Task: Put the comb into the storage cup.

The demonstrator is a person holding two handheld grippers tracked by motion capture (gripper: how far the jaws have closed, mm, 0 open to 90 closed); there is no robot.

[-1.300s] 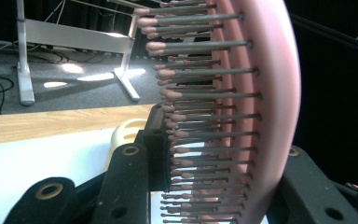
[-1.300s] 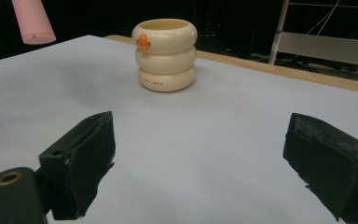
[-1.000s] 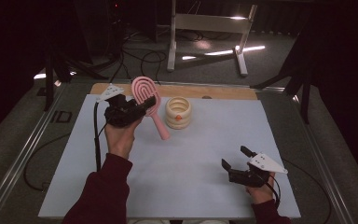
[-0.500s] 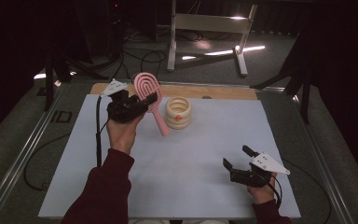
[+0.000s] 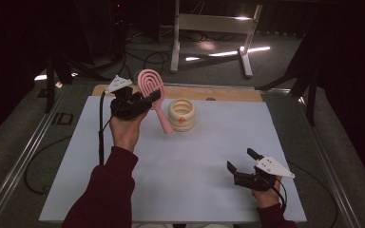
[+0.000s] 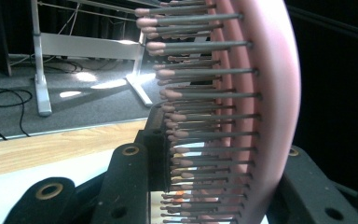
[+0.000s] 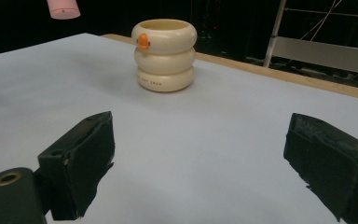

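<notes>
Your left gripper (image 5: pixel 148 99) is clamped on the pink plastic hairbrush with grey, pink-tipped bristles (image 5: pixel 152 95), and you hold it lifted off the white table mat (image 5: pixel 199 156). The jaws pinch the brush at its oval head: in the left gripper view the bristles (image 6: pixel 200 116) sit squeezed between the two black jaws, with the curved pink back against one of them. The handle slants down from the grip and ends just beside the cream, ring-stacked cup with an orange beak (image 5: pixel 182 114). Your right gripper (image 5: pixel 241 160) rests low near the mat's front edge, jaws spread wide with nothing between them, well apart from the brush and pointing toward the cup.
</notes>
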